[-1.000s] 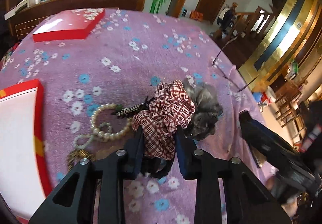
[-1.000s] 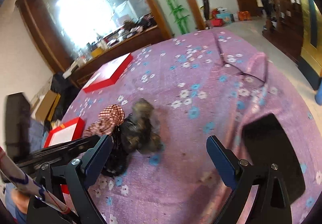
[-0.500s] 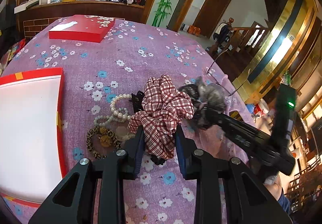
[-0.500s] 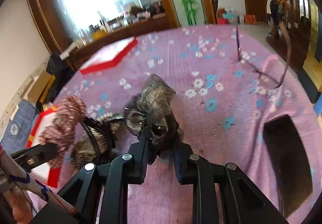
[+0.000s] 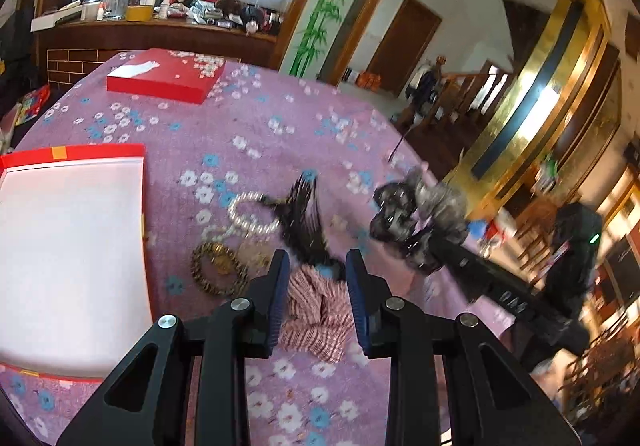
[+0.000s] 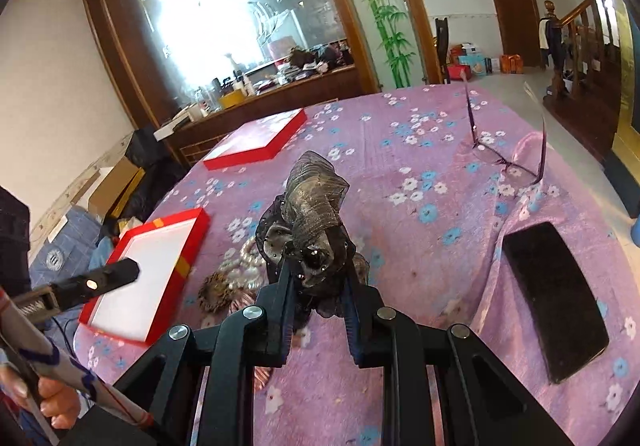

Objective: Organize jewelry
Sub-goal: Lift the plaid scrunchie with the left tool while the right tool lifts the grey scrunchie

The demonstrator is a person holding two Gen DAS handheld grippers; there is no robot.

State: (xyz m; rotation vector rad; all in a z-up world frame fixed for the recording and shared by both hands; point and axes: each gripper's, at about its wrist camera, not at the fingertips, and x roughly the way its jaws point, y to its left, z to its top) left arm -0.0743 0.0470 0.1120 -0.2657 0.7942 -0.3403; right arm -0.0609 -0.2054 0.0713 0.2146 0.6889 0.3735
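Note:
My left gripper (image 5: 317, 280) has its fingers parted around a red plaid scrunchie (image 5: 316, 312) that lies on the purple floral cloth (image 5: 256, 125); they do not pinch it. A black hair comb (image 5: 306, 221), a pearl bracelet (image 5: 250, 213) and a gold bracelet (image 5: 218, 270) lie just beyond. My right gripper (image 6: 318, 296) is shut on a grey-black hair bow (image 6: 312, 217), held above the cloth; the bow also shows in the left wrist view (image 5: 420, 213). An open red box with white lining (image 5: 68, 258) lies at the left and shows in the right wrist view (image 6: 148, 274).
The red box lid (image 5: 164, 79) lies at the far side of the table. Eyeglasses (image 6: 508, 157) and a black phone (image 6: 554, 298) lie on the right part of the cloth. A wooden counter with clutter stands behind the table.
My left gripper has opened and the plaid scrunchie now lies low between its fingers. My right gripper closed on the hair bow and has lifted it off the cloth.

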